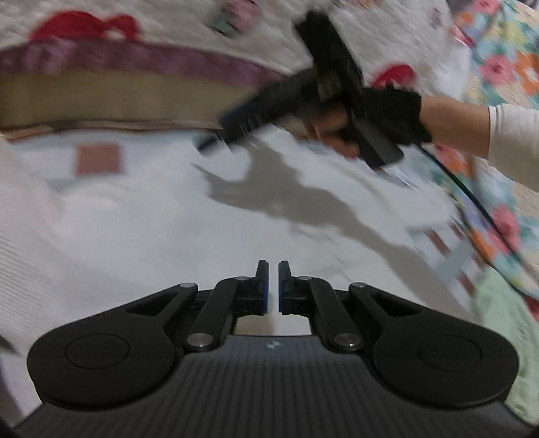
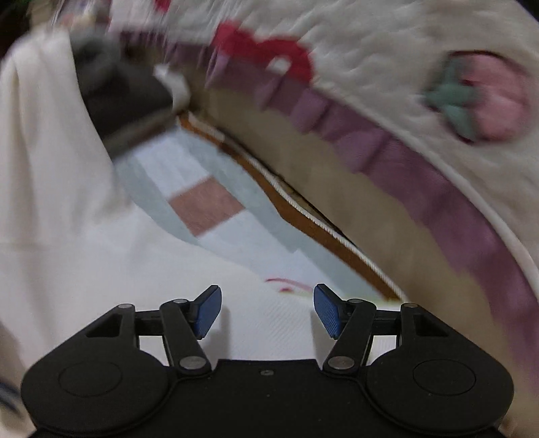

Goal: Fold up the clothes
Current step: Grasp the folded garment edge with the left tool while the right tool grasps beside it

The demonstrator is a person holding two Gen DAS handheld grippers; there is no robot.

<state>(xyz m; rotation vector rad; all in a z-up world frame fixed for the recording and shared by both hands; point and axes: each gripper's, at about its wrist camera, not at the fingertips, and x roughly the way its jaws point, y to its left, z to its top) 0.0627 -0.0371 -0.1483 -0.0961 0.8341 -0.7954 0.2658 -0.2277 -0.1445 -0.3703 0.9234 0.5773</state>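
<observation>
Clothes — a pale garment [image 1: 141, 215] lies flat on the bed, its far edge against the quilt [image 1: 168, 20]. My left gripper [image 1: 273, 286] is pinched shut on nothing; my right gripper [image 2: 267, 311] is spread, empty. Next I'd take one edge cleanly — single layer.

Black gripper [image 2: 267, 311] with ribbed blue pads, silver pivot screws; black glove [image 1: 394, 111], white sleeve [image 1: 515, 138].
</observation>
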